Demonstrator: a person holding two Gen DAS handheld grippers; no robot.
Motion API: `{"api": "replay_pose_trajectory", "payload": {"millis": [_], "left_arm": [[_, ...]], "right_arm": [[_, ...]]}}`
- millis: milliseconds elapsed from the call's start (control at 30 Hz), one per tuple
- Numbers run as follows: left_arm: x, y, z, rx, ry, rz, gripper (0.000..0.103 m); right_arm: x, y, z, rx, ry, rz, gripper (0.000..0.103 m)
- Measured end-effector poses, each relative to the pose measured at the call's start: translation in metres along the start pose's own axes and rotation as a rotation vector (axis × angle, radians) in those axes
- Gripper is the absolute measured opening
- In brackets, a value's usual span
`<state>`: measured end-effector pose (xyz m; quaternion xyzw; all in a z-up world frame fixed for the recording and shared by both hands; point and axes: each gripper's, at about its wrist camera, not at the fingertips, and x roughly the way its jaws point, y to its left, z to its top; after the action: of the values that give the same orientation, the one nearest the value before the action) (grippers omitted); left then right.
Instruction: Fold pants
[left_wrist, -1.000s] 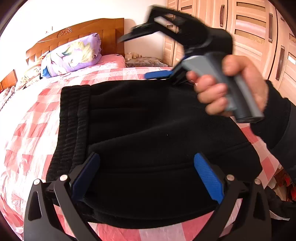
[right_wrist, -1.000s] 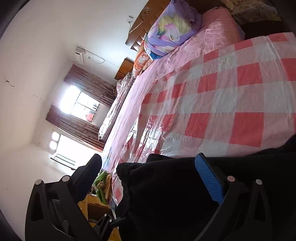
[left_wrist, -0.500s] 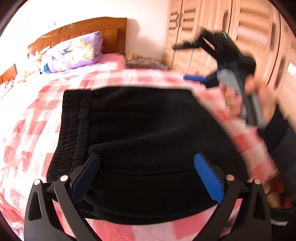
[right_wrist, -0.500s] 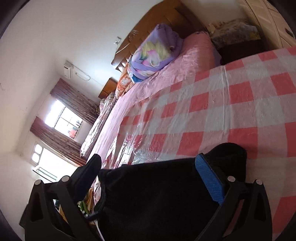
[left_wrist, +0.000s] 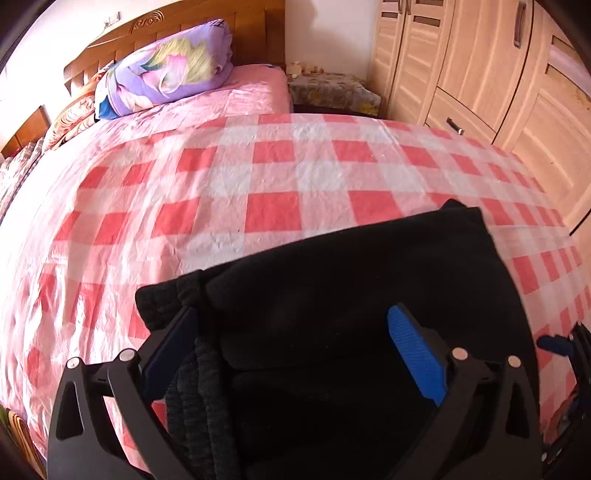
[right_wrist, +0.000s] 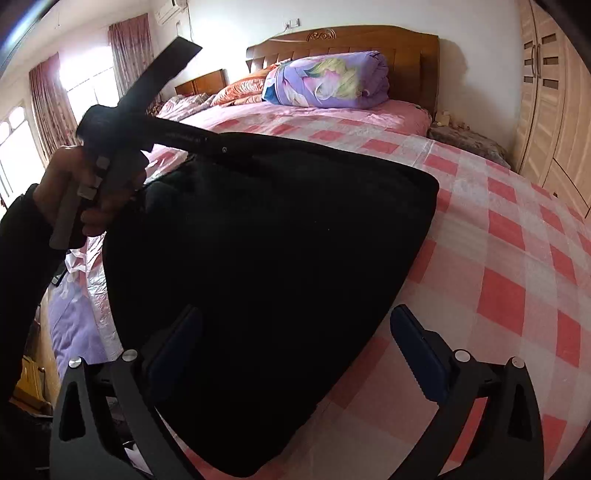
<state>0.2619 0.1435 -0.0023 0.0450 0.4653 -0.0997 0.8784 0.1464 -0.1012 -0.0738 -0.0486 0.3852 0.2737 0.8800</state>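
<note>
Black fleece pants (left_wrist: 354, 295) cover a red, pink and white checked bedsheet (left_wrist: 280, 177). At eleven o'clock lies a purple floral folded quilt (left_wrist: 166, 70) against a brown wooden headboard (right_wrist: 343, 38). Blue ribbed finger pads (left_wrist: 415, 349).

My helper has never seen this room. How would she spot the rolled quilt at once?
Find the wooden headboard at the far end of the pink checked bed. Against it lies the rolled purple floral quilt, bigger than the orange patterned pillows beside it, and the only purple bundle.
</note>
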Motion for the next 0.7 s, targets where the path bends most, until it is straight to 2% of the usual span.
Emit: {"api": "replay_pose_trajectory", "payload": {"millis": [133,300,467,533,633,700], "left_arm": [[0.010,0.003,-0.008,0.005,0.007,0.032,0.102],[0.015,0.010,-0.007,-0.028,-0.002,0.010,0.102],[0.016,0.009,-0.008,-0.030,-0.012,0.013,0.102],[0.015,0.009,-0.007,-0.029,-0.015,0.015,0.102],[0.016,0.005,-0.007,-0.013,-0.012,0.041,0.102],[0.017,0.002,-0.006,0.000,-0.008,0.058,0.102]], "right_arm": [[-0.001,-0.015,-0.013,0.067,0.018,0.073,0.099],[-0.009,-0.009,-0.021,0.054,0.028,0.038,0.099],[-0.021,-0.014,-0.034,0.061,0.089,0.094,0.099],[-0.027,-0.022,-0.029,0.073,0.115,0.126,0.099],[-0.049,-0.045,0.000,0.166,-0.014,0.232,0.099],[-0.044,-0.068,0.027,0.245,-0.084,0.371,0.099]]}}
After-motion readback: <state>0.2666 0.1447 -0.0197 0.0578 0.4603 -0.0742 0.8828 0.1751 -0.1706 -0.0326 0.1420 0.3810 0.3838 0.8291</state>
